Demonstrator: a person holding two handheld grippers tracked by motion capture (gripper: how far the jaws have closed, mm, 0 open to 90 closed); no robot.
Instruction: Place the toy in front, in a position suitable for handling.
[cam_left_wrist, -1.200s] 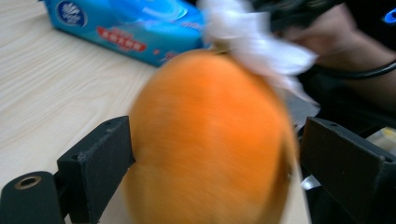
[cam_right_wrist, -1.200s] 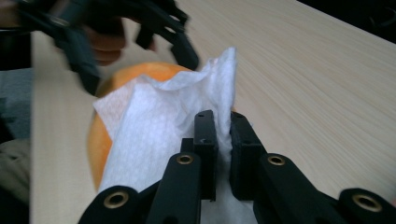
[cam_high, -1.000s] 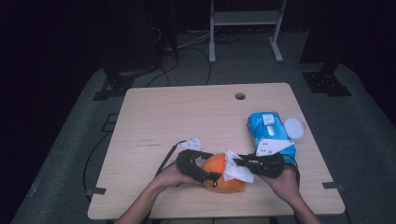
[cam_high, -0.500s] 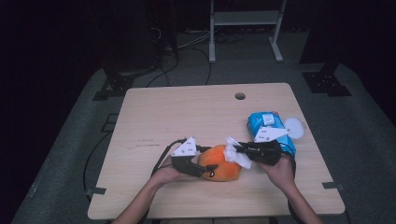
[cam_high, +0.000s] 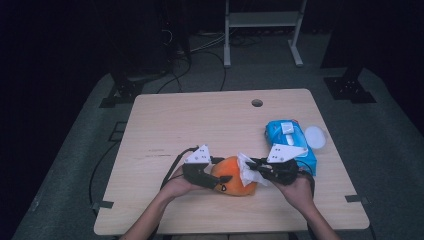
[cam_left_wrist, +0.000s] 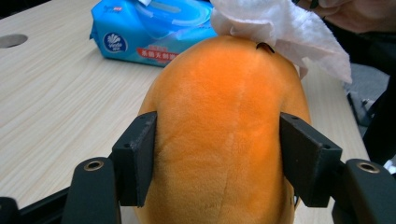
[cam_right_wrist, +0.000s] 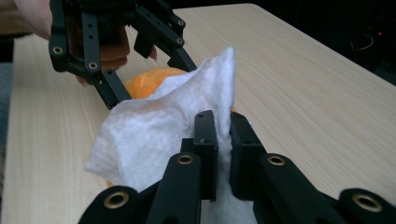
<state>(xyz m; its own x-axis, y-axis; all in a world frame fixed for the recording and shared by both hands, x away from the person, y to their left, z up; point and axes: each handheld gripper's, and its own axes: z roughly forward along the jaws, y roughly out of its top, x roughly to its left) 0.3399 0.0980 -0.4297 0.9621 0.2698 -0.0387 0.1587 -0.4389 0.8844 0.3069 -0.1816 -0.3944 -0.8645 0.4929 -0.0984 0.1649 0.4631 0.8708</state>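
**Wiping an orange plush toy: left claw steadies, right claw holds the wipe**

Position: the orange plush toy (cam_high: 232, 177) lies near the desk's (cam_high: 200, 120) front edge, about midway along it. A blue pack of wipes (cam_high: 290, 142) sits toward the right edge, with a white round lid (cam_high: 315, 136) just beside it.

Left claw (cam_high: 212, 181): its jaws have just been closing, with the toy between them. In the left gripper view both pads stand flush against the toy's flanks (cam_left_wrist: 219, 140), so I read this as a hold across the body.

Right claw (cam_high: 257, 172): clamped tight on a white wipe (cam_right_wrist: 154, 130), which drapes over the toy's far end, as seen in the left gripper view (cam_left_wrist: 280, 25).

Handling judgement:
- Toy looks light, soft and squashy; the fuzzy pile should give good friction, little risk of slipping.
- It will deform under pressure, so a grip across the widest part of the body, as now, seems best; a pinch at an end would likely let it twist.
- Wipe is limp and thin; it folds and bunches, and could tear or pull free if dragged hard against the pile.
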